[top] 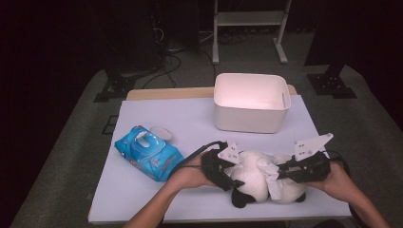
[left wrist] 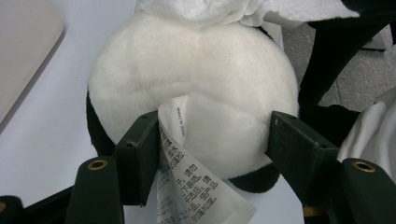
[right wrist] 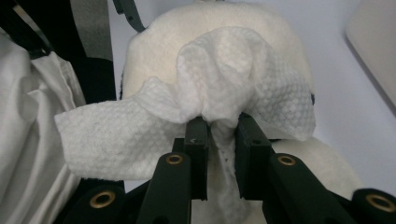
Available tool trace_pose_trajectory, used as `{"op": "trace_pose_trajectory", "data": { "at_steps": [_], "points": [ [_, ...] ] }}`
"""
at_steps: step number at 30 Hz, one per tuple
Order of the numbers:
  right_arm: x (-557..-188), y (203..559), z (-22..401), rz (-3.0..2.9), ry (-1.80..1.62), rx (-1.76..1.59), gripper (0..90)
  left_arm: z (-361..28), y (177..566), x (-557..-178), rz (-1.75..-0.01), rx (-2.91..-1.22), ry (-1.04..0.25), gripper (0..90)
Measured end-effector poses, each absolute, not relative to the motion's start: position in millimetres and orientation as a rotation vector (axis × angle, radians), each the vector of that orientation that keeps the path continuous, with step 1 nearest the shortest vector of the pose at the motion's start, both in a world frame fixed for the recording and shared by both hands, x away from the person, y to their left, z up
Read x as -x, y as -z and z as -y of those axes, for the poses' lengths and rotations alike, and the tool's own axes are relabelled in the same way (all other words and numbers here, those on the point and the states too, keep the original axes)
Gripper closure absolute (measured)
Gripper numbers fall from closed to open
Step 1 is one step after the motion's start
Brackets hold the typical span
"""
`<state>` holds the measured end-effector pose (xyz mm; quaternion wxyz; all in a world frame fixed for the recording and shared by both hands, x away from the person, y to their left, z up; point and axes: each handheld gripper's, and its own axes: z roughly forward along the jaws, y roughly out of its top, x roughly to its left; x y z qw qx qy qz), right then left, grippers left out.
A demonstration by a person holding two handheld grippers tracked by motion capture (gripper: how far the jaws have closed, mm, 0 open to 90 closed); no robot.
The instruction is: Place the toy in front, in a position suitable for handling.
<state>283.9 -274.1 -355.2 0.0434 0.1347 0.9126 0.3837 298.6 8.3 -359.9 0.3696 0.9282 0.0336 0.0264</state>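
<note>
A black-and-white plush panda [top: 259, 180] lies near the table's front edge between both hands. My left gripper [top: 232, 182] comes from the left, and its jaws press on either side of the toy's round white body [left wrist: 196, 79], with the printed sewn-in label [left wrist: 187, 182] hanging by the left jaw. My right gripper [top: 279, 172] comes from the right and is shut on a bunched white wipe [right wrist: 224, 70], which rests against the plush's white fur [right wrist: 154, 37]. The wipe [top: 269, 167] lies over the toy's top.
A blue pack of wet wipes [top: 147, 153] with its lid flipped open lies at the left. A white plastic bin [top: 247, 118] stands at the back middle of the white table [top: 157, 114]. A person's white garment [right wrist: 23, 116] hangs close beside the toy.
</note>
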Motion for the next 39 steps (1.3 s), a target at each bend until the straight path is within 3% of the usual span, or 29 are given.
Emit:
{"op": "trace_pose_trajectory", "data": {
  "at_steps": [12, 19, 25, 35, 39],
  "points": [
    [-298, 341, 215, -2.814, -1.15, -0.219, 76.5, -9, 367, -309, -0.143, -2.363, -0.064, 35.0],
    [-297, 343, 232, -2.814, -1.138, -0.275, 76.5, -18, 369, -304, -0.157, -2.369, -0.078, 27.8],
    [-283, 346, 245, -2.796, -1.118, -0.312, 76.4, -13, 371, -303, -0.136, -2.357, -0.07, 31.6],
    [-281, 343, 191, -2.847, -1.091, -0.11, 76.5, -9, 371, -305, -0.132, -2.371, -0.09, 32.3],
    [-281, 345, 188, -2.859, -1.095, -0.104, 76.5, -14, 373, -304, -0.138, -2.357, -0.07, 32.4]
  ]
}}
